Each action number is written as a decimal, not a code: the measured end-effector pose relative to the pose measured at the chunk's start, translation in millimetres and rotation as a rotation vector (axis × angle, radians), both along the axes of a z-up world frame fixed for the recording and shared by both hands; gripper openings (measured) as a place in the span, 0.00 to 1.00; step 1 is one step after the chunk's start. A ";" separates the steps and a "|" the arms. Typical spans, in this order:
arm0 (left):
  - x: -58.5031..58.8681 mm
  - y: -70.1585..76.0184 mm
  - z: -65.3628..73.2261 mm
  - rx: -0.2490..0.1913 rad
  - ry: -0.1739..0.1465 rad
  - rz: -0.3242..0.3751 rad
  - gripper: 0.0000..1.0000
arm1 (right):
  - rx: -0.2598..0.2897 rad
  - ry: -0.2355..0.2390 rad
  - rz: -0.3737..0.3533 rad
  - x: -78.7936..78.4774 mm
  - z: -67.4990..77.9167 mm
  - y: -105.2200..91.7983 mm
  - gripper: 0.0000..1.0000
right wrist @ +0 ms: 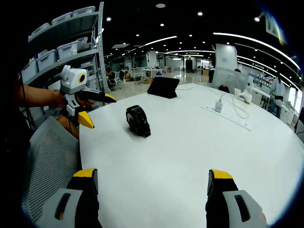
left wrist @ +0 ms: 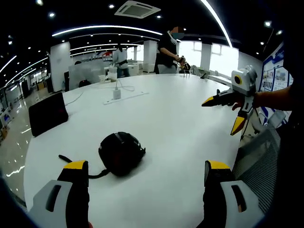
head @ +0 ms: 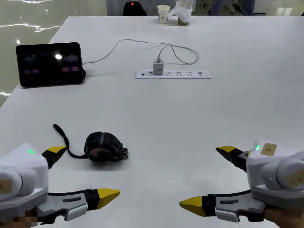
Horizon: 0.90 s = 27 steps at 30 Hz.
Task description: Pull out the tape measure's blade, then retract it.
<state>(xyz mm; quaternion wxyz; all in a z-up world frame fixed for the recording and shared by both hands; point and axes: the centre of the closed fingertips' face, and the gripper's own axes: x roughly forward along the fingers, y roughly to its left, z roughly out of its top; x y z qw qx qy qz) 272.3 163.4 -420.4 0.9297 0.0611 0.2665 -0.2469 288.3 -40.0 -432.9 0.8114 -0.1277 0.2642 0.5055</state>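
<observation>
Black tape [head: 103,147] lies on the worktop [head: 190,118] just ahead of my left tool [head: 86,172], well left of my right tool [head: 204,176]; both gape wide, empty. Its rounded case could skid away if I pinch off-centre.

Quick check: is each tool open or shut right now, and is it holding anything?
Left tool: open, holding nothing.
Right tool: open, holding nothing.
</observation>
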 end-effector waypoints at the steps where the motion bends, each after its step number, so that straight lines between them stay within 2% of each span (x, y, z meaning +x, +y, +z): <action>1: 1.0 0.8 0.2 0.002 0.000 -0.005 0.99 | -0.002 -0.003 0.006 1.4 -0.4 0.6 0.96; 15: 20.2 10.2 1.9 0.042 0.008 -0.080 0.99 | -0.039 -0.013 0.108 18.1 -5.9 14.3 0.99; 27: 32.3 11.4 -1.0 0.084 0.022 -0.148 0.99 | -0.064 -0.022 0.180 35.7 -10.6 27.1 0.99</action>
